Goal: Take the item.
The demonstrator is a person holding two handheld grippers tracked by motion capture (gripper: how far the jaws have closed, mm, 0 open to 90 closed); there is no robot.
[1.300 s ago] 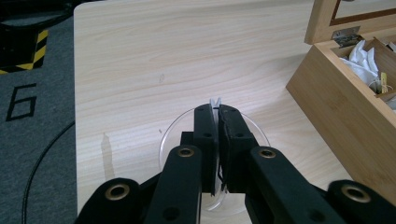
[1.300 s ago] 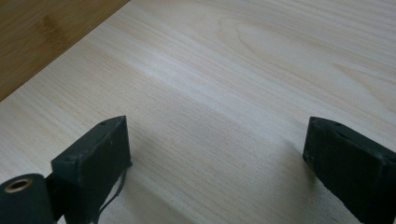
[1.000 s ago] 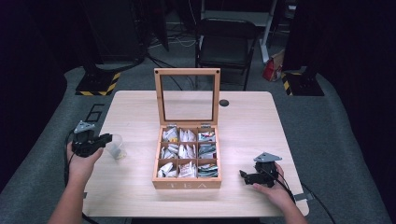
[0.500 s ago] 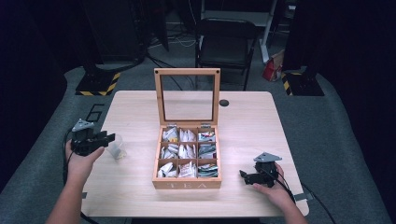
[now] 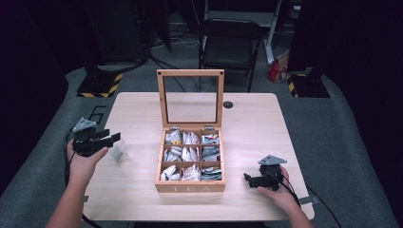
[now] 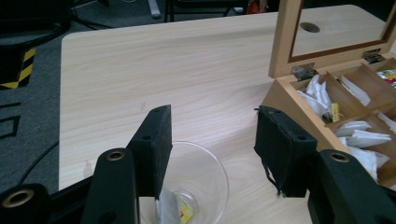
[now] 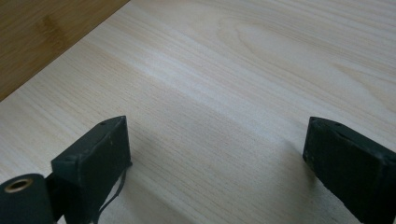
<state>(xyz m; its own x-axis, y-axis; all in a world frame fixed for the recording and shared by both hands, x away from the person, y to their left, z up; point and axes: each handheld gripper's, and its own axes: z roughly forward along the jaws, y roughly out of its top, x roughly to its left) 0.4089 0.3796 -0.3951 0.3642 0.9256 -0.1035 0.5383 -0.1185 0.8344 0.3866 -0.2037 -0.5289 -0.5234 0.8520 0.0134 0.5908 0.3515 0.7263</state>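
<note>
A wooden tea box [image 5: 191, 186] stands open mid-table, its glass lid [image 5: 190, 99] upright, its compartments full of tea bags [image 5: 189, 154]. Left of it sits a small clear glass cup [image 5: 119, 151] with a tea bag inside [image 6: 178, 210]. My left gripper [image 5: 110, 140] hovers open just above and left of the cup, its jaws [image 6: 212, 154] spread with nothing between them. My right gripper [image 5: 247, 180] rests low on the table right of the box, open, with bare wood between its jaws [image 7: 217, 161].
The light wooden table [image 5: 256, 128] has a dark round grommet hole [image 5: 228, 104] behind the box. A black chair [image 5: 230, 47] stands beyond the far edge. Grey floor with a yellow-black striped base [image 5: 100, 86] lies to the left.
My left gripper has drifted slightly left and back from the cup. The right gripper has stayed put.
</note>
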